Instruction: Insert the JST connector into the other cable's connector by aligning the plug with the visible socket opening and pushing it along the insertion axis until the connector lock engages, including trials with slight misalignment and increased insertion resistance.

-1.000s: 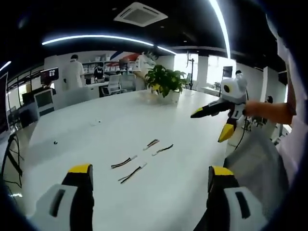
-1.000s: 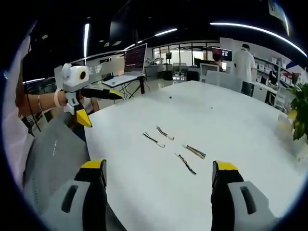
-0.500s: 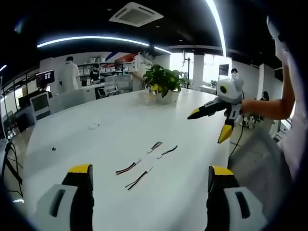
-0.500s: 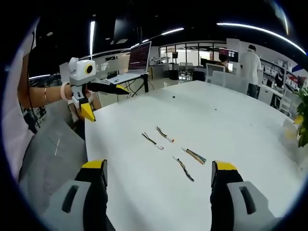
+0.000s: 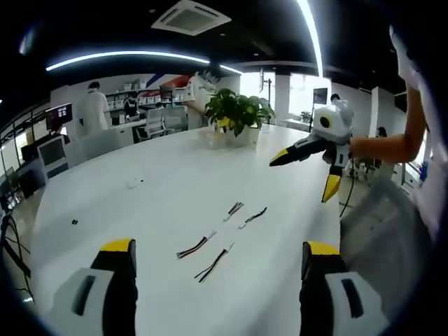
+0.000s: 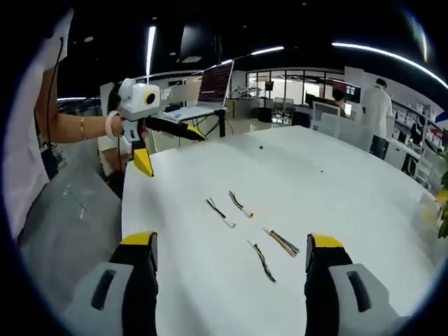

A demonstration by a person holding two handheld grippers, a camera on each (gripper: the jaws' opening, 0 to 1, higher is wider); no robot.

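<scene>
Several short JST cables lie loose on the white table (image 5: 140, 210). In the left gripper view, two lie nearer (image 5: 196, 246) (image 5: 213, 262) and two farther off (image 5: 234, 208) (image 5: 253, 217). The right gripper view has them as two pairs as well (image 6: 220, 211) (image 6: 283, 241). My left gripper (image 5: 218, 246) is open and holds nothing, well short of the cables. My right gripper (image 6: 231, 241) is open too, with nothing between its jaws. Each is held in the air at the table's edge in the other's view: right gripper (image 5: 301, 178), left gripper (image 6: 173, 153).
A potted plant (image 5: 238, 115) stands at the table's far end. A small white item (image 5: 134, 183) and a dark speck (image 5: 74, 222) lie on the table. A laptop (image 6: 206, 87) sits on a stand beyond the edge. People stand at desks (image 5: 94, 108) in the background.
Both views have shifted a little, so the hands have moved. Each gripper now appears slightly farther in over the table edge in the other's view. The cables lie as before.
</scene>
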